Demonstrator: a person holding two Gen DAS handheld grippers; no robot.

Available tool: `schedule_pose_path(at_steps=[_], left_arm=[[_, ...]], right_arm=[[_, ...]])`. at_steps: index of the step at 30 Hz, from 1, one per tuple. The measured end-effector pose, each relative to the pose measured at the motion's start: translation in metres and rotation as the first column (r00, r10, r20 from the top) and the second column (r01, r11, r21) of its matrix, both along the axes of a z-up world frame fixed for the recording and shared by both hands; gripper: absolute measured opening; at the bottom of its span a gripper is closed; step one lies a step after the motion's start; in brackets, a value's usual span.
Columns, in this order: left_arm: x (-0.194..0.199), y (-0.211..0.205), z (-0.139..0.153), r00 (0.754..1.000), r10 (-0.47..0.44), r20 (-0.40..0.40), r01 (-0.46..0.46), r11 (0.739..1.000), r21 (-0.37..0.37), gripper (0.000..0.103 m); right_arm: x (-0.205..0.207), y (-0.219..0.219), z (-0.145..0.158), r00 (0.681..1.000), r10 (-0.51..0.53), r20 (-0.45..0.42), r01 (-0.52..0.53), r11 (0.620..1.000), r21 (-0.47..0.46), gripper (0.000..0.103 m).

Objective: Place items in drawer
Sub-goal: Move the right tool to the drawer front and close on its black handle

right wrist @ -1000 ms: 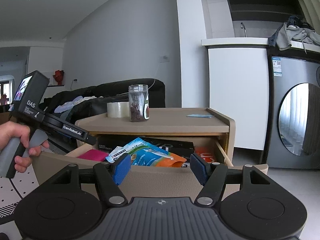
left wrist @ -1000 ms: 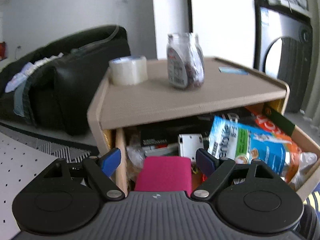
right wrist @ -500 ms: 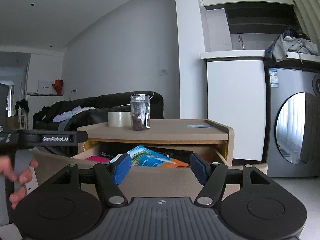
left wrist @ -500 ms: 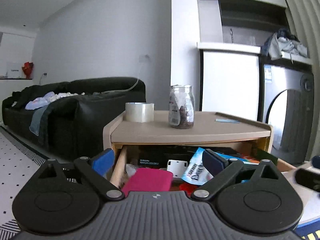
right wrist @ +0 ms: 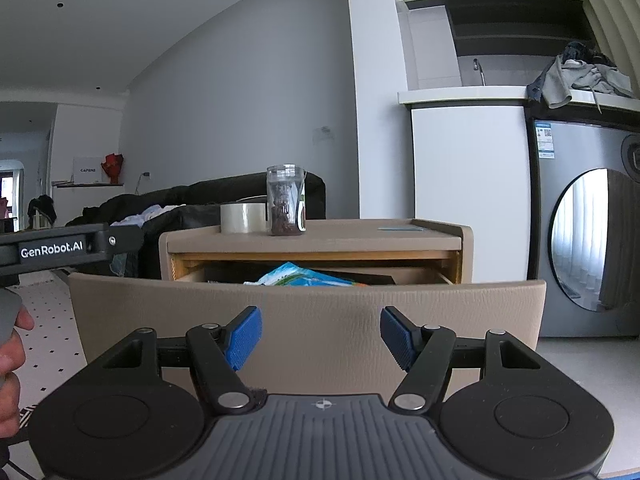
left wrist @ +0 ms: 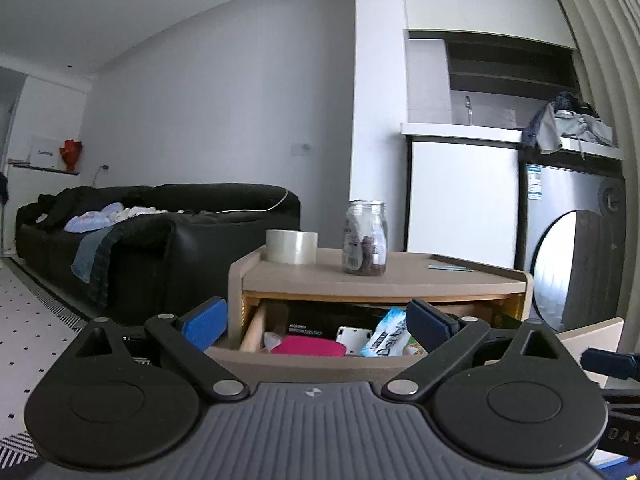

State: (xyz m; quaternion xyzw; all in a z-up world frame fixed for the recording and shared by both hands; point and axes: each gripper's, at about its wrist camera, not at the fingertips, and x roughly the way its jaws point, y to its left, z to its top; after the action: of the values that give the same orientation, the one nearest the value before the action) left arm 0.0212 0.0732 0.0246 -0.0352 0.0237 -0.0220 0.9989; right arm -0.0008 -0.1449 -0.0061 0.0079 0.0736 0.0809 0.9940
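- Left gripper point(left wrist: 316, 326): fingers spread wide, nothing between them. They hang in front of the open drawer point(right wrist: 308, 312), low and level with its front, so the camera looks in over the front panel.
- Pink item point(left wrist: 310, 347) lies in the drawer just beyond the gap between the left fingers; a blue-and-white pouch point(left wrist: 386, 338) lies beyond the inner finger. Both are already stowed.
- Tape roll point(left wrist: 291, 246) and glass jar point(left wrist: 365, 238) stand on the cabinet's top surface point(left wrist: 400, 276), above and beyond the fingertips, near each other but apart. Judgement: these are the items left to place, hence the empty fingers.
- Right gripper point(right wrist: 321, 338): fingers spread, empty, close before the drawer front; contact cannot be told.
- Drawer is out so items can drop in from above.
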Motion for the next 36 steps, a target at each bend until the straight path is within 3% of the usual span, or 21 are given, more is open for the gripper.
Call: schedule_pose_path(at_steps=[21, 27, 36], left_arm=[[-0.034, -0.015, -0.028, 0.998, -0.052, -0.044, 0.053, 0.998, 0.021, 0.099], [-0.035, -0.008, -0.042, 0.995, -0.073, -0.073, 0.072, 0.997, -0.027, 0.099], [-0.04, -0.01, -0.052, 0.994, -0.061, -0.09, 0.062, 0.998, 0.008, 0.099]], right_arm=[[-0.01, 0.015, -0.024, 0.996, -0.022, -0.082, 0.02, 0.999, -0.033, 0.068], [-0.009, 0.023, -0.029, 0.995, -0.019, -0.094, 0.016, 0.999, -0.033, 0.063], [-0.009, 0.033, -0.031, 0.996, 0.002, -0.085, -0.005, 0.999, -0.039, 0.055]])
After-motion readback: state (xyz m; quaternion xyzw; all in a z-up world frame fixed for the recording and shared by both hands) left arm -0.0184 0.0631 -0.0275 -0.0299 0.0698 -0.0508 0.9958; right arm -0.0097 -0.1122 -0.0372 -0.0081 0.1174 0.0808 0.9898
